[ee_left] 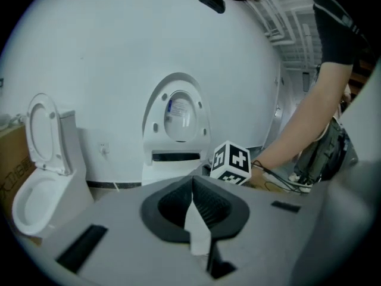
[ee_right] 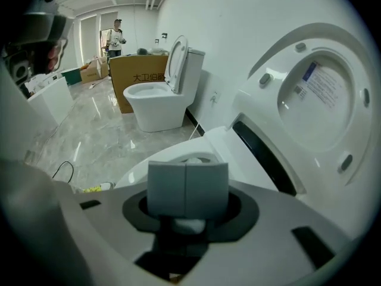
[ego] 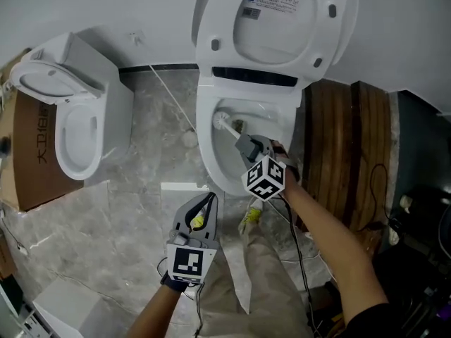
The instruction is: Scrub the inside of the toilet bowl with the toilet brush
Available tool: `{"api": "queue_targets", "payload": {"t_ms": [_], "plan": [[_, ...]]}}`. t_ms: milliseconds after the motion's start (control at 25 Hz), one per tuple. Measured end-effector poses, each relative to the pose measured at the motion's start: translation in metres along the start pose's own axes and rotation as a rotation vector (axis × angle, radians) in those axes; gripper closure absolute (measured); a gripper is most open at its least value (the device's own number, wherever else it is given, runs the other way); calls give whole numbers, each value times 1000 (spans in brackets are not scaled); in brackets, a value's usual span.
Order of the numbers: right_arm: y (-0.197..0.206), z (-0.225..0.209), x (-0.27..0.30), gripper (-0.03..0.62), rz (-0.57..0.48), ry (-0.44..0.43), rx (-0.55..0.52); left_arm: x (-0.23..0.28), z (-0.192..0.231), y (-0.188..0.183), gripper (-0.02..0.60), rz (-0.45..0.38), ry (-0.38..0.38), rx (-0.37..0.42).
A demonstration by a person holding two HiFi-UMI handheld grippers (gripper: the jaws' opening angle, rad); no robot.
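We stand on a grey marble-patterned floor (ego: 134, 189) that runs up to a plain white wall (ego: 84, 5). Against that wall, straight ahead of us, is a white toilet (ego: 211, 162) with its lid and seat (ego: 330, 42) raised upright, leaving the bowl open. To the left is a second toilet (ego: 79, 127), also with its lid up, and just beside it a brown cardboard box (ego: 34, 153). To the right of the near toilet a dark wooden panel (ego: 340, 143) stands on end, and black cables (ego: 301, 259) trail across the floor below it. In the right gripper view the room stretches well back, glossy and brightly lit, and a person (ee_right: 116, 37) stands at its far end.

The right gripper (ego: 248, 144) reaches over the front rim of the bowl. Its jaws are clamped on the handle of the toilet brush (ego: 227, 123), and in its own view the two grey pads meet above the pale handle. The brush angles away to the upper left, with its white head down inside the bowl, near the left inner wall; we cannot tell whether the bristles touch the porcelain.

The left gripper (ego: 206, 204) hangs low over the floor, in front of the bowl and apart from it. Its jaws are pressed together, with nothing held that we can make out.
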State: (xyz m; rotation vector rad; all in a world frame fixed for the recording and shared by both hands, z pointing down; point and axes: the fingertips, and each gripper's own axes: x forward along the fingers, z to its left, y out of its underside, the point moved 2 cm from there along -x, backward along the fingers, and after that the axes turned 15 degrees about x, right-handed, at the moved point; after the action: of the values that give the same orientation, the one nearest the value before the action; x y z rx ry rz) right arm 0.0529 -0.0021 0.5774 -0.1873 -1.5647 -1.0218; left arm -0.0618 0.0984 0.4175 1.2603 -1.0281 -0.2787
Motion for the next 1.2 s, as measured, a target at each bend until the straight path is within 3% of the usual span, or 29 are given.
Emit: {"api": "queue_targets", "payload": {"t_ms": [200, 640, 1200], "plan": [[-10, -11, 20, 441, 22, 40, 44, -6, 13, 21, 569, 53, -52, -55], [-1, -35, 38, 445, 131, 46, 72, 1, 15, 24, 569, 63, -44, -56], [4, -53, 39, 445, 146, 120, 2, 6, -2, 31, 569, 86, -3, -46]]}}
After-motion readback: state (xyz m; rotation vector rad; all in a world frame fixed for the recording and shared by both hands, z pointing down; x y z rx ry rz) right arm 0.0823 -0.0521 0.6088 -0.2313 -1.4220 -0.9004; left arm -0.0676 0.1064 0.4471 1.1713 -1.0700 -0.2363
